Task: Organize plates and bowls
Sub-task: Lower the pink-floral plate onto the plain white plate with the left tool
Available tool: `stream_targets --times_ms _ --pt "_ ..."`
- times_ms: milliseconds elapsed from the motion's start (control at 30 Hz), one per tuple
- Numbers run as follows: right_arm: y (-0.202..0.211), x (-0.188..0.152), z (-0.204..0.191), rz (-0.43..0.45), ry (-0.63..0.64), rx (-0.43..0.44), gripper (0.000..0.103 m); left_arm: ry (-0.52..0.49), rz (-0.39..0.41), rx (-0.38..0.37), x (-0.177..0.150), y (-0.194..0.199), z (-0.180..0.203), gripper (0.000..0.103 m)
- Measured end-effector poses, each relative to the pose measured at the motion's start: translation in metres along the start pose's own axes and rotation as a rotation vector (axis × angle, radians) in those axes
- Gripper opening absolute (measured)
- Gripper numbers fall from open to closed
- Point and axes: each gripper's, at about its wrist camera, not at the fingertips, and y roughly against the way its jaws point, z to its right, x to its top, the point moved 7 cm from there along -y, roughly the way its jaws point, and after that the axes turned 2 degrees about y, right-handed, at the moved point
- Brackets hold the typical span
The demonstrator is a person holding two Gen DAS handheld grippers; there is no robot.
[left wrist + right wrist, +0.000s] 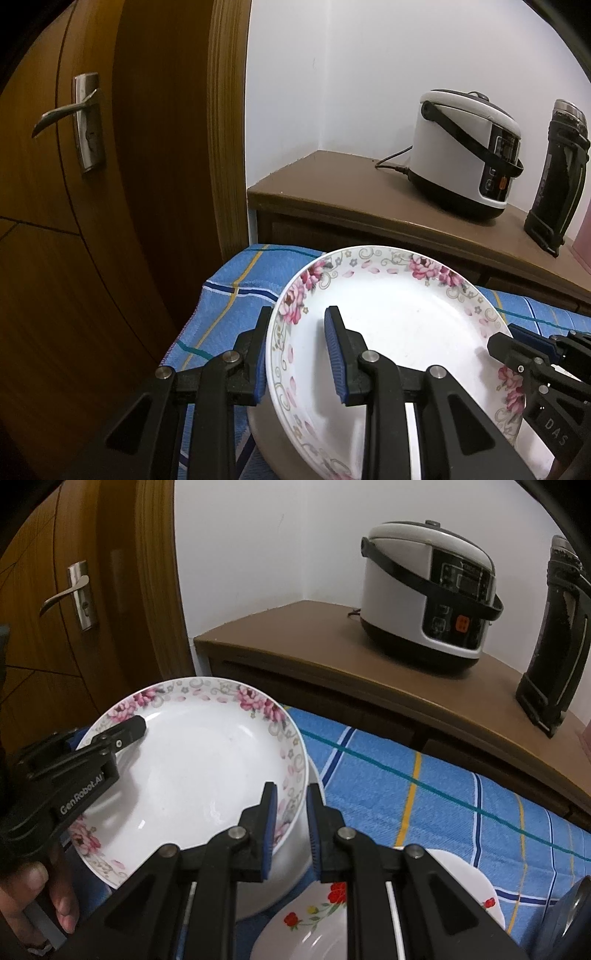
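A deep white plate with pink flowers round its rim is held from both sides over a plain white bowl. My left gripper is shut on the plate's left rim, one finger inside and one outside. My right gripper is shut on the opposite rim of the plate. Each view shows the other gripper too: the right gripper at the plate's right edge, the left gripper at its far left edge. Whether the plate touches the bowl is hidden.
A blue checked cloth covers the table. A white bowl with red flowers and another white dish lie near the front. Behind, a wooden cabinet carries a rice cooker and a black flask. A wooden door stands left.
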Motion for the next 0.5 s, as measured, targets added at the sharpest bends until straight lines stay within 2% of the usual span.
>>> stream_targets --times_ms 200,500 --pt "-0.002 0.001 0.001 -0.010 0.011 -0.006 0.016 0.015 -0.063 -0.021 -0.007 -0.011 -0.003 0.031" --pt "-0.004 0.000 -0.002 -0.037 0.052 -0.031 0.016 0.026 -0.107 -0.039 -0.012 -0.019 -0.005 0.031"
